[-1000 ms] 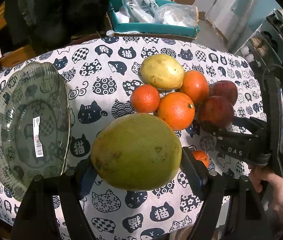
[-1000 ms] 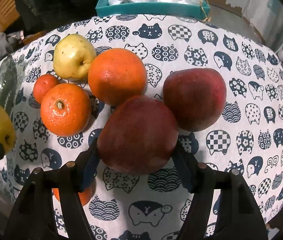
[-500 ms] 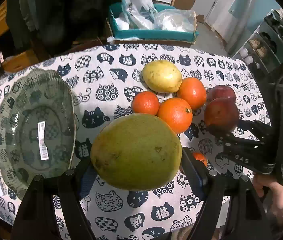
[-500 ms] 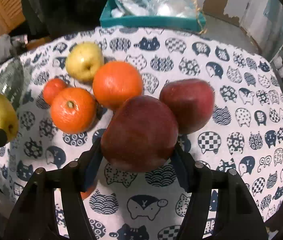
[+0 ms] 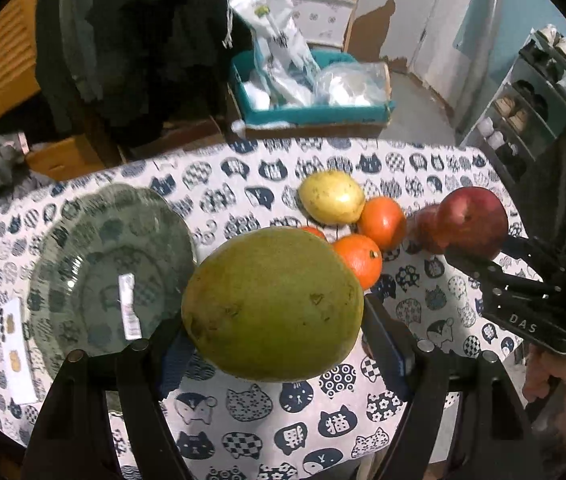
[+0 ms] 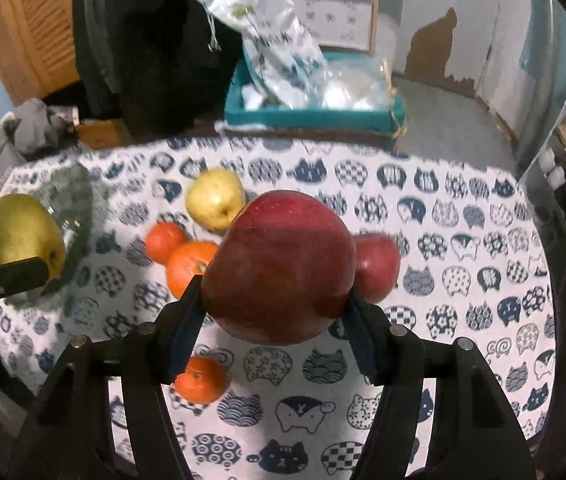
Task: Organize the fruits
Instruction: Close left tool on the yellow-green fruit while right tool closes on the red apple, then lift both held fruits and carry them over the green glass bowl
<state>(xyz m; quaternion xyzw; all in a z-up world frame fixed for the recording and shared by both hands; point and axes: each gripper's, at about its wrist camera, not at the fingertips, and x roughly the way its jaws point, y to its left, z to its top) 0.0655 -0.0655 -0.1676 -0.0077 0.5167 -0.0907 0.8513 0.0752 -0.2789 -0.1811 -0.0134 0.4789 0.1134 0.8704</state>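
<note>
My left gripper (image 5: 273,332) is shut on a large green pear (image 5: 273,304), held above the cat-print tablecloth (image 5: 423,308) just right of a glass plate (image 5: 95,264). My right gripper (image 6: 279,316) is shut on a big red apple (image 6: 283,268), lifted off the cloth; the same apple (image 5: 475,222) shows at the right of the left wrist view. On the cloth lie a yellow pear (image 6: 215,198), a second red apple (image 6: 379,268), two oranges (image 6: 189,266) and small mandarins (image 6: 201,380).
A teal box (image 5: 311,114) with plastic bags stands beyond the table's far edge. A shoe rack (image 5: 531,104) is at the right. A person's hand (image 5: 559,388) grips the right tool. Bare cloth lies to the right of the fruit.
Both grippers have risen with their fruit. The red apple has come off the cloth, and the fruit pile and plate look smaller and farther below.
</note>
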